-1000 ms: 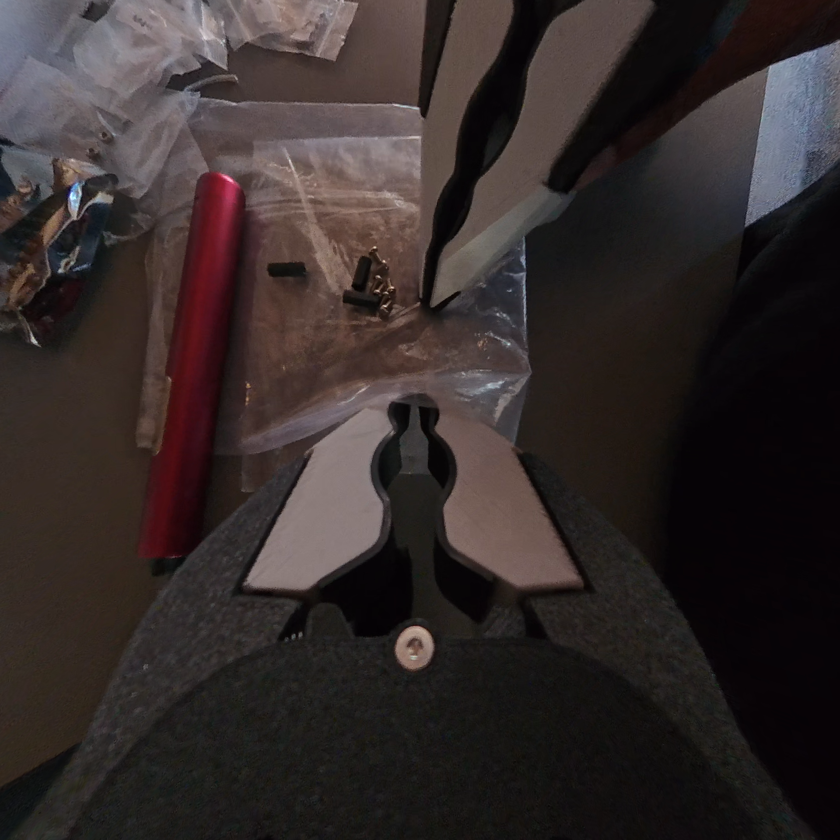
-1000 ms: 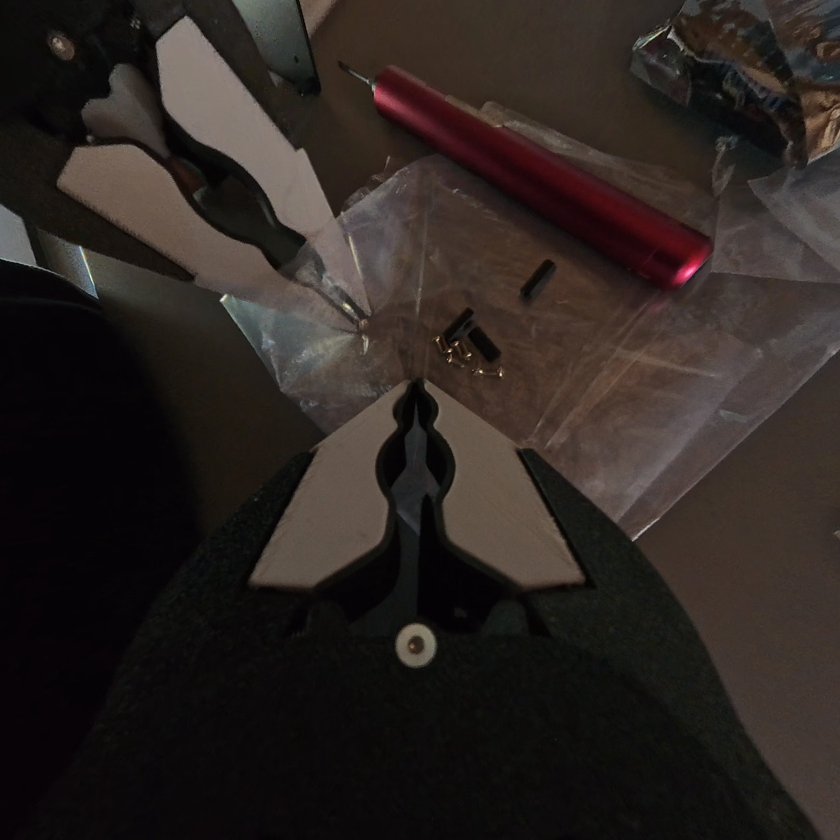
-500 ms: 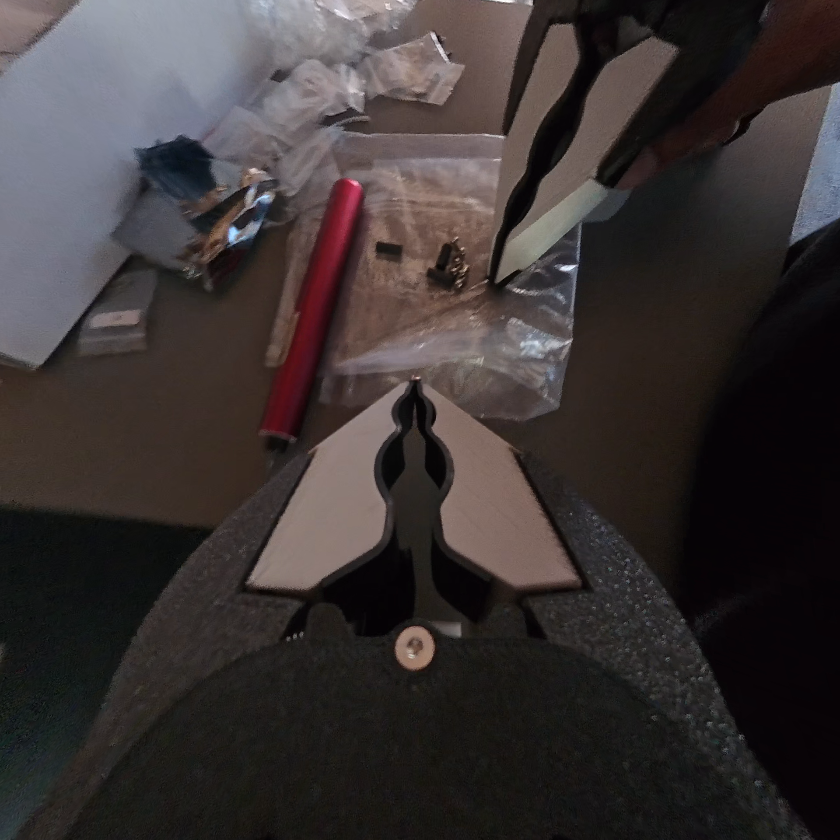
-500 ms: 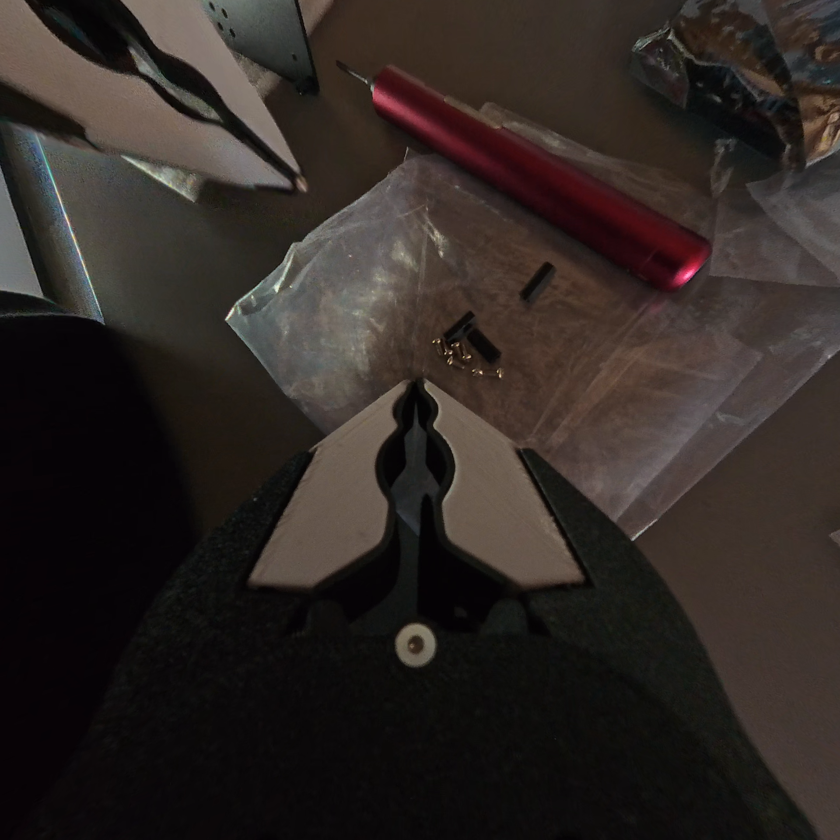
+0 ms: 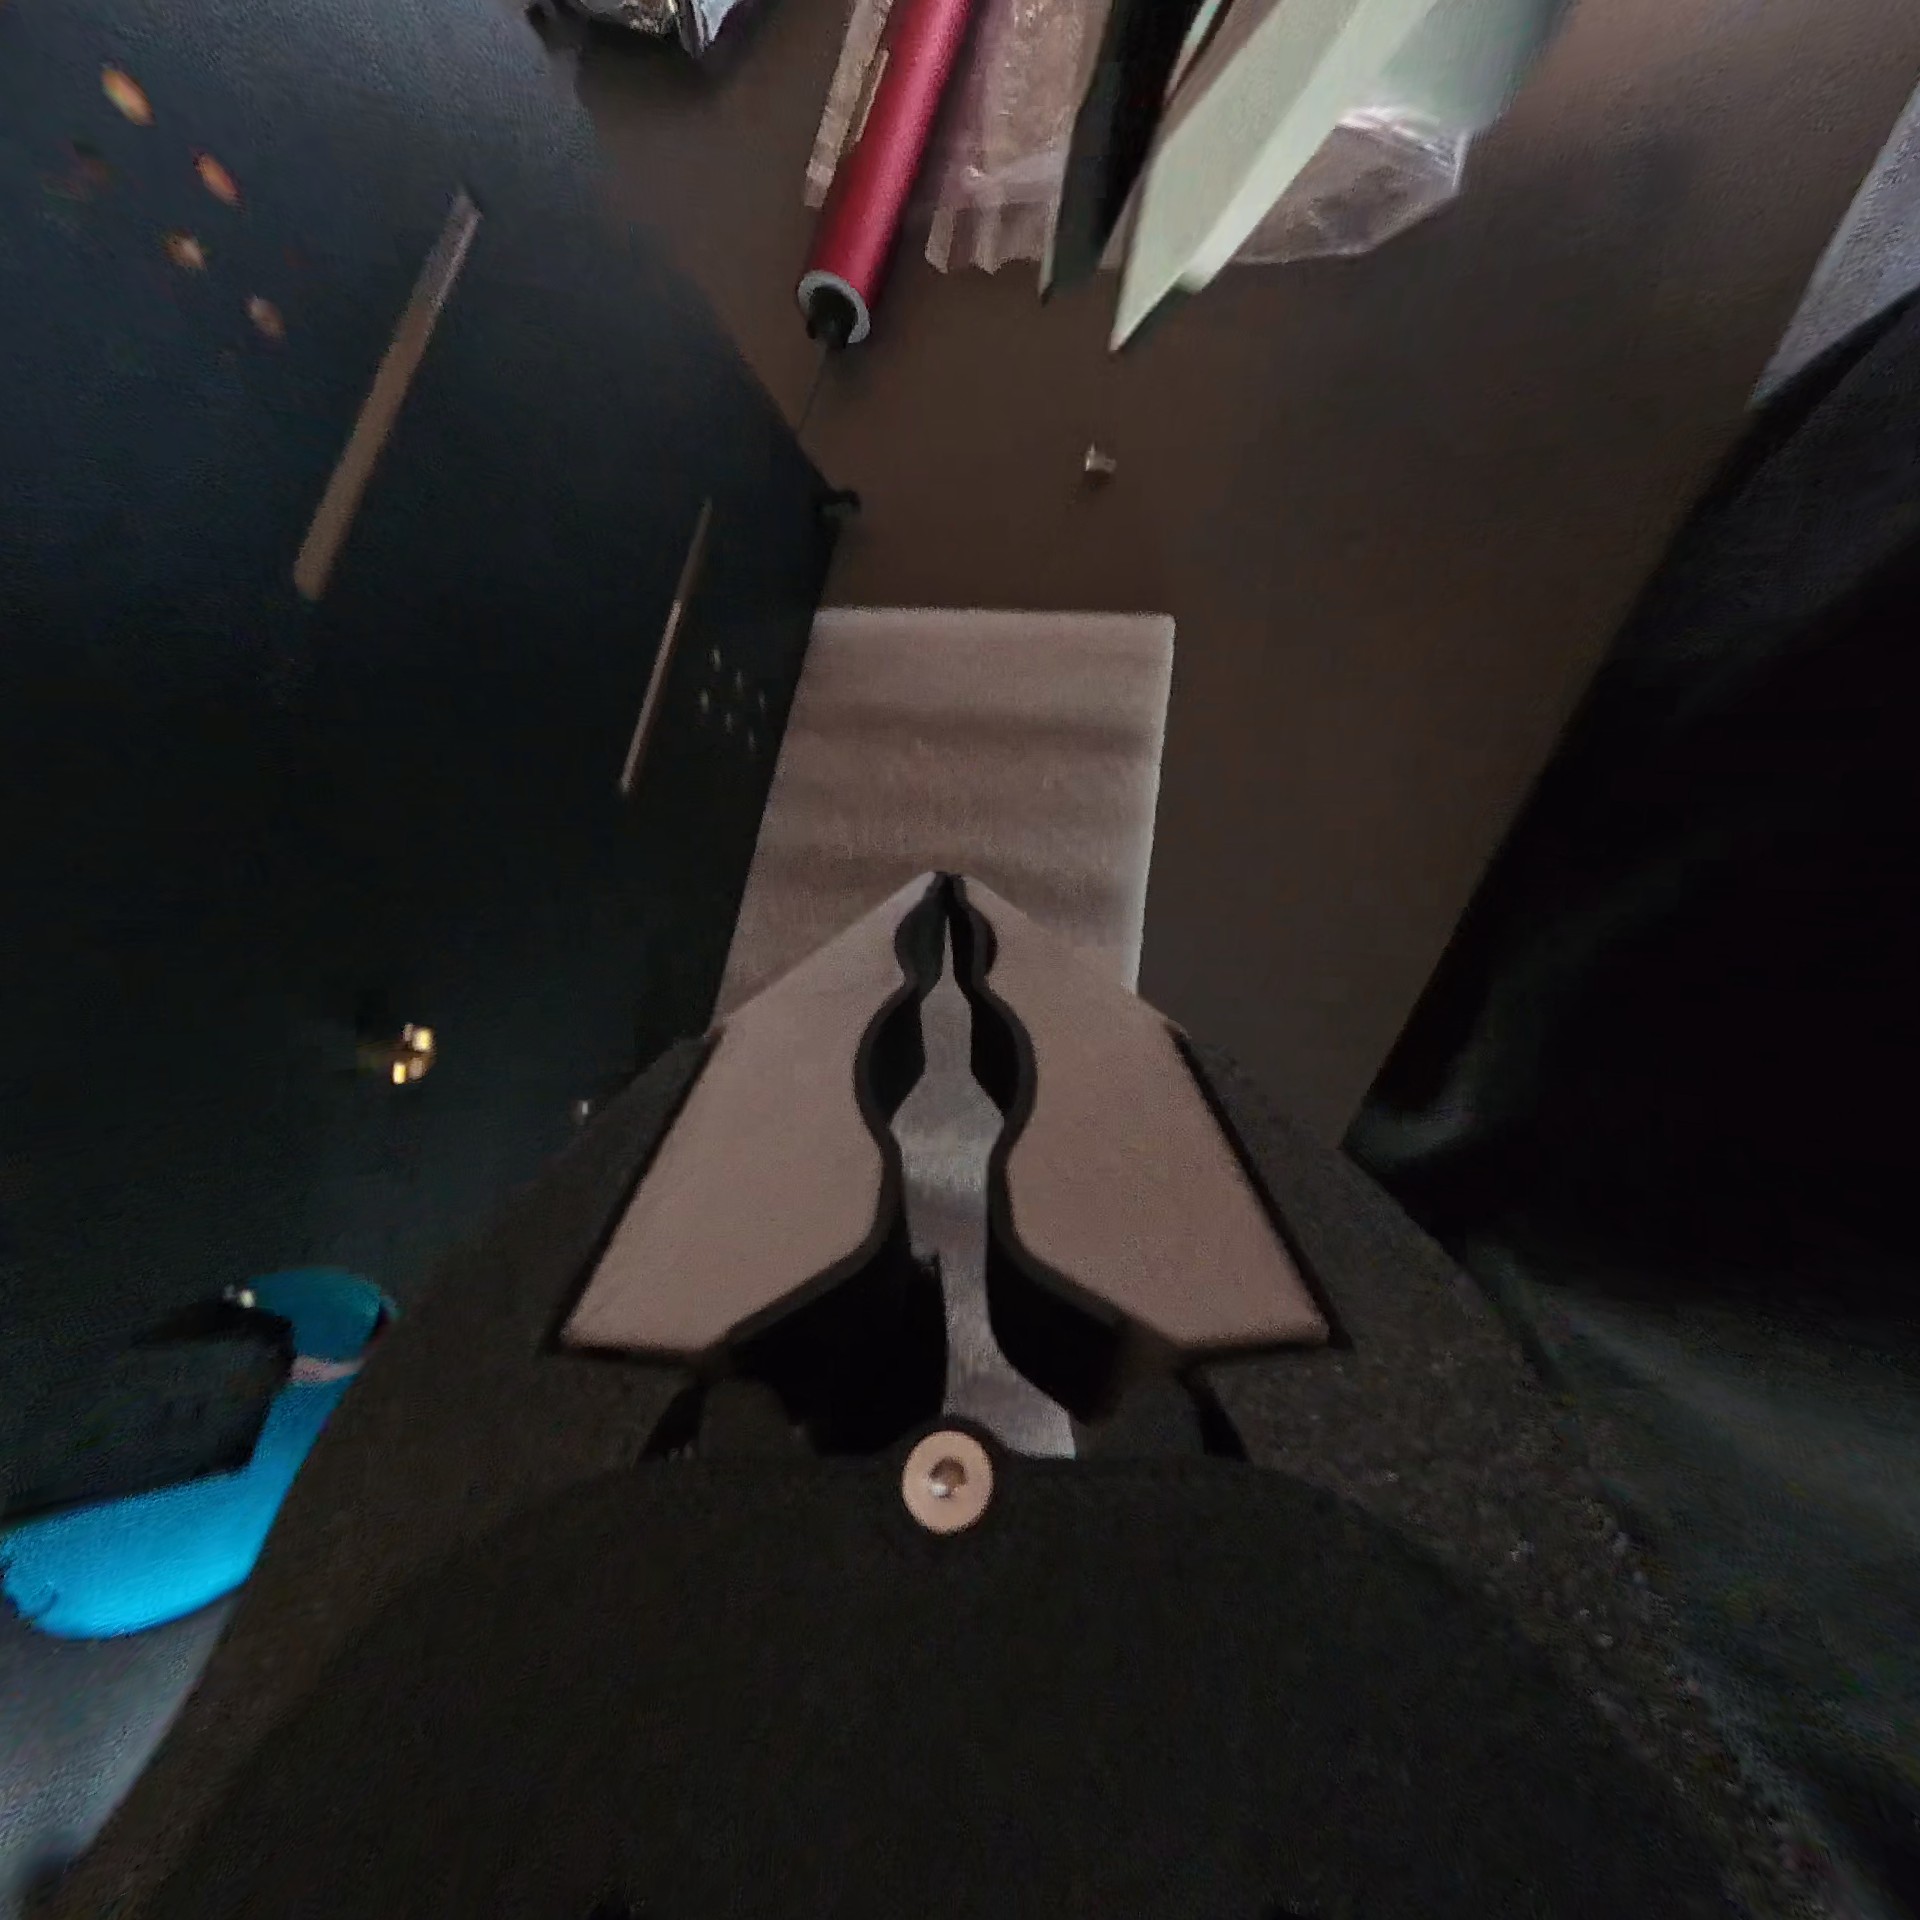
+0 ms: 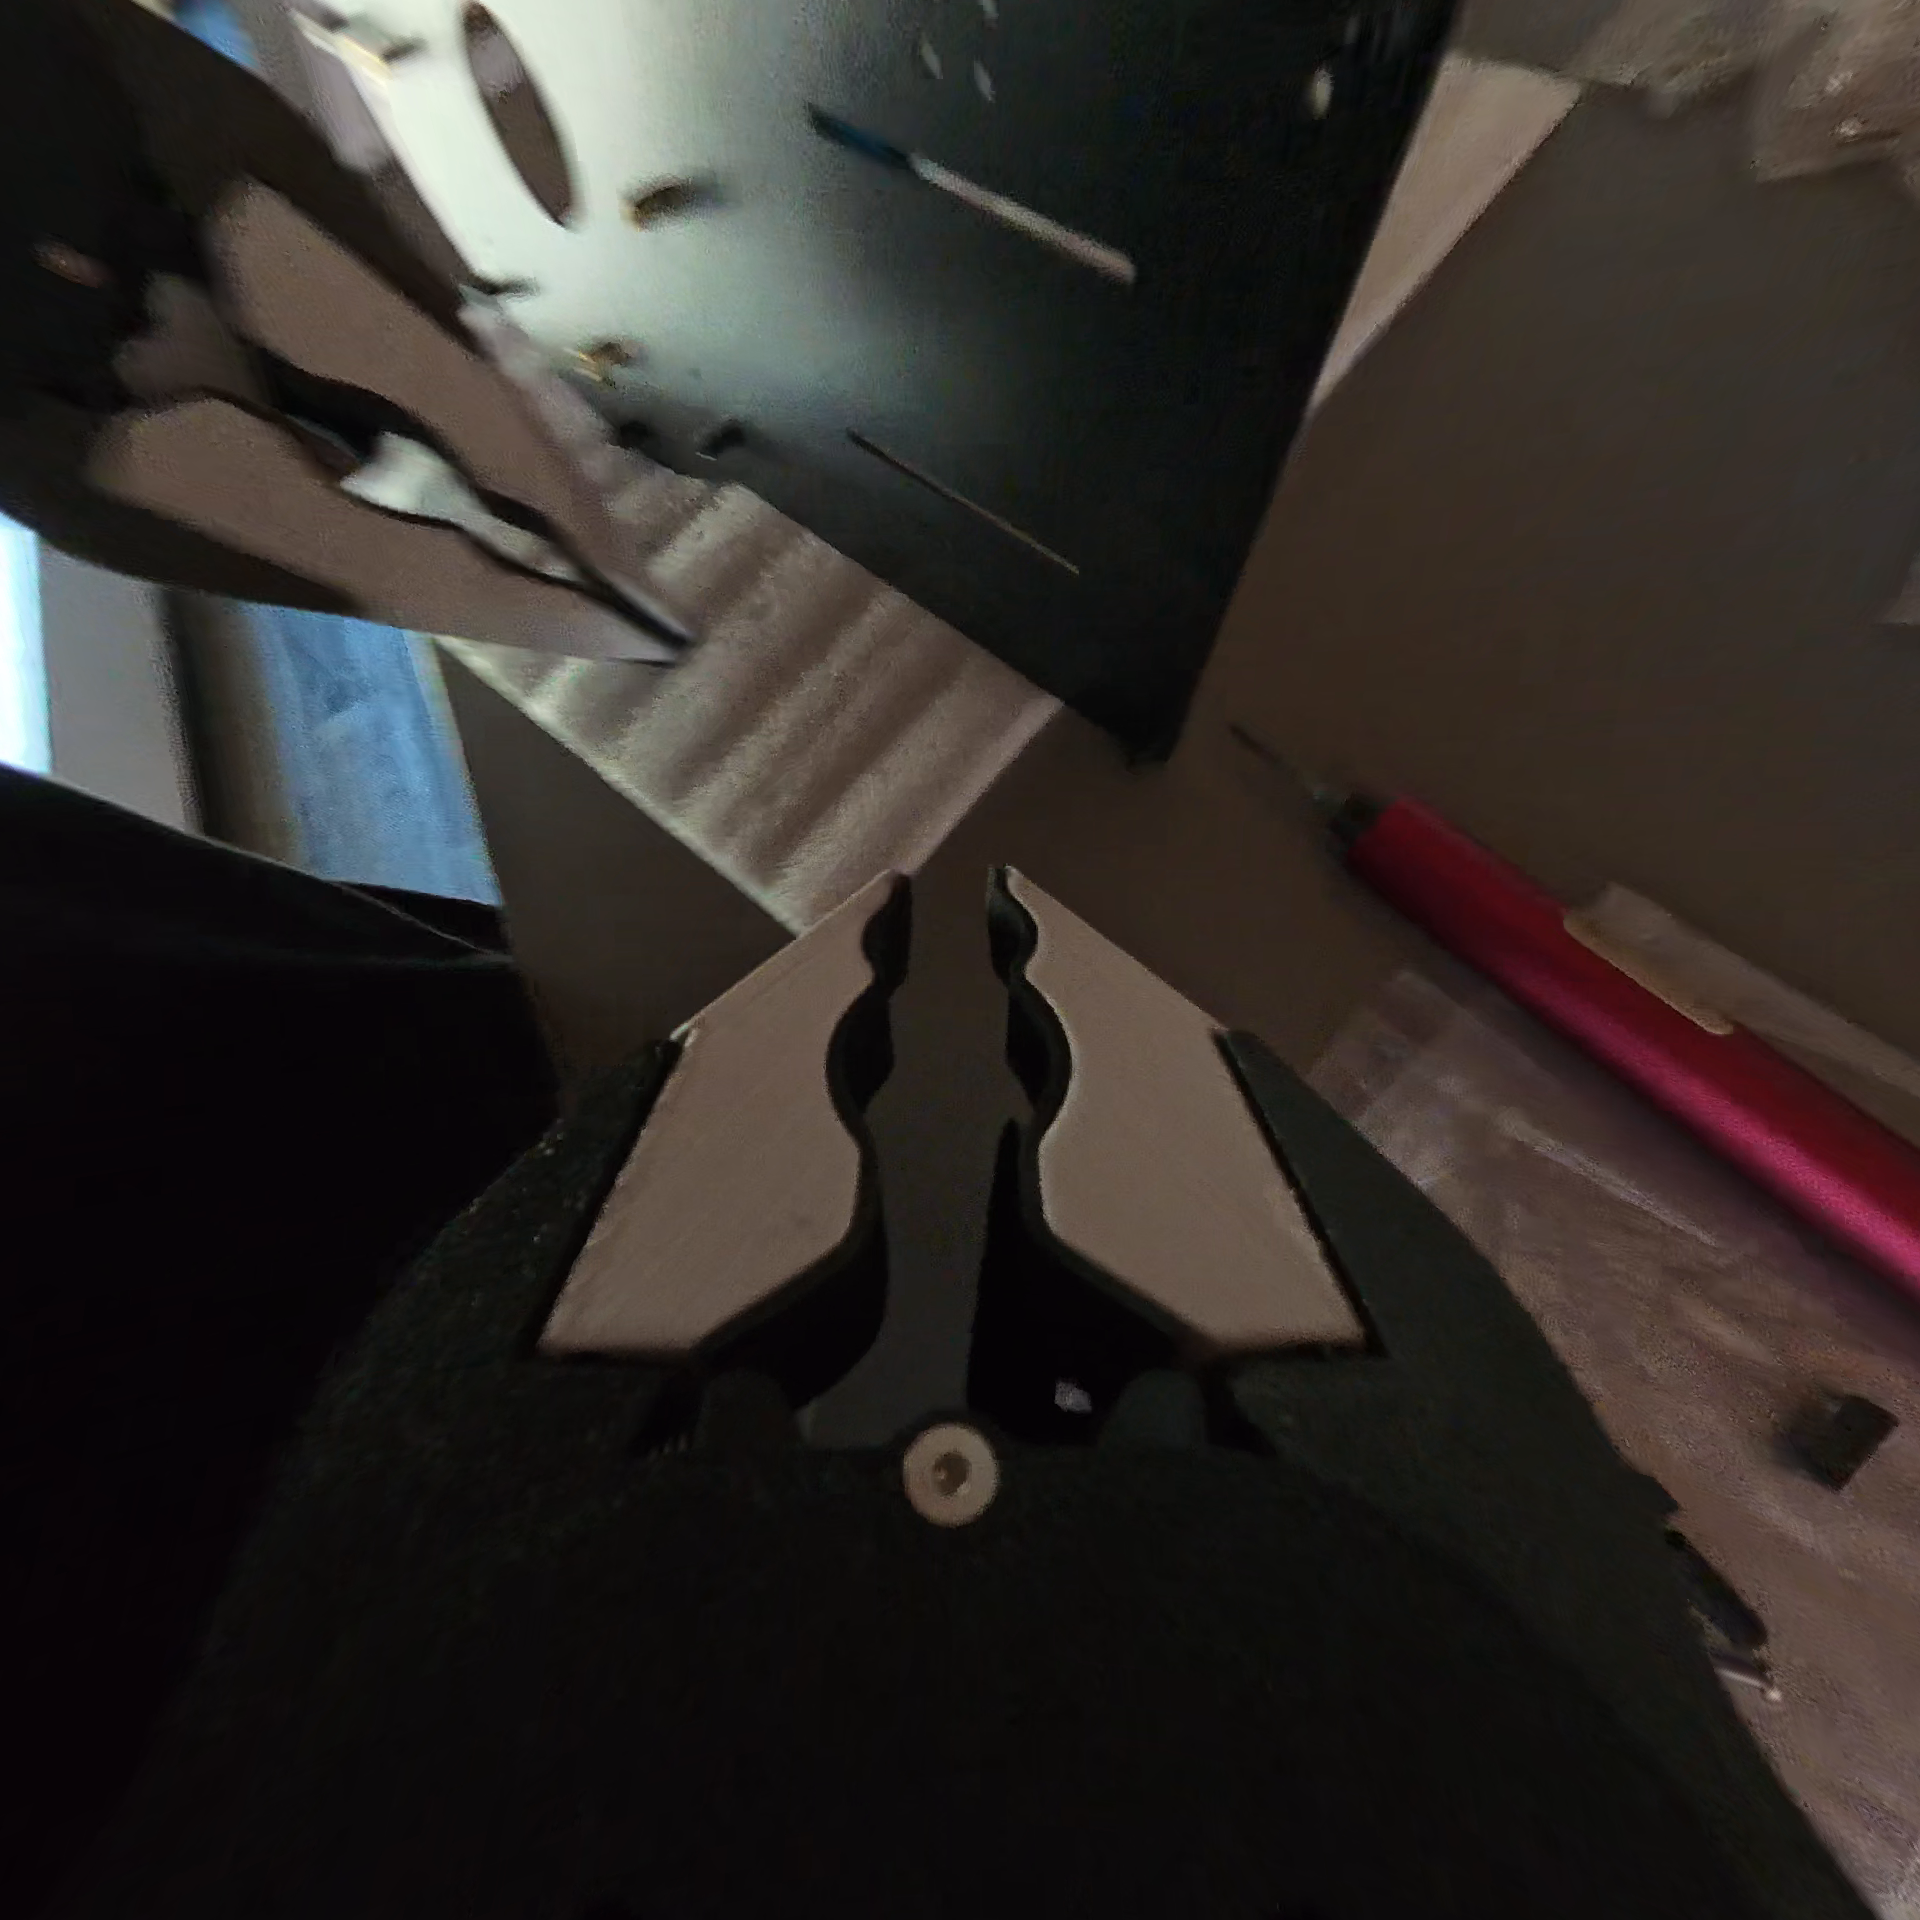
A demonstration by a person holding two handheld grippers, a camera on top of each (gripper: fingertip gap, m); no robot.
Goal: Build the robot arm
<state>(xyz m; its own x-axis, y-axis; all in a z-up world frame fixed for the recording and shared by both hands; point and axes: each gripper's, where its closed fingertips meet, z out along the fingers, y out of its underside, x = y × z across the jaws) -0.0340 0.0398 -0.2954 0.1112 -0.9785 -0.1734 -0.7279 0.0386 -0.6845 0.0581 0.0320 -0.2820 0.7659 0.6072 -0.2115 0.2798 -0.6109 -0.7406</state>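
Note:
My left gripper is shut with nothing showing between its tips. It hovers over a pale grey foam pad that lies beside a black metal panel with slots and holes. My right gripper is a little open and empty, above the brown table near the pad's corner and the panel's corner. The left gripper also shows at the upper left of the right wrist view, its tip close to the pad. The right gripper shows at the top of the left wrist view.
A red screwdriver lies on the table next to a clear plastic bag with a small black part on it. A loose screw sits on the table. A blue object lies at the lower left. A brass standoff stands on the panel. The grippers' ends are close to 10 centimetres from one another. To reach the red screwdriver in a straight line is about 12 centimetres for my right fingers, about 20 centimetres for my left. Seen from the left wrist view as well.
My left gripper let go of the plastic bag and swung away to the foam pad by the black panel. My right gripper left the bag, moved toward the panel, and opened a little.

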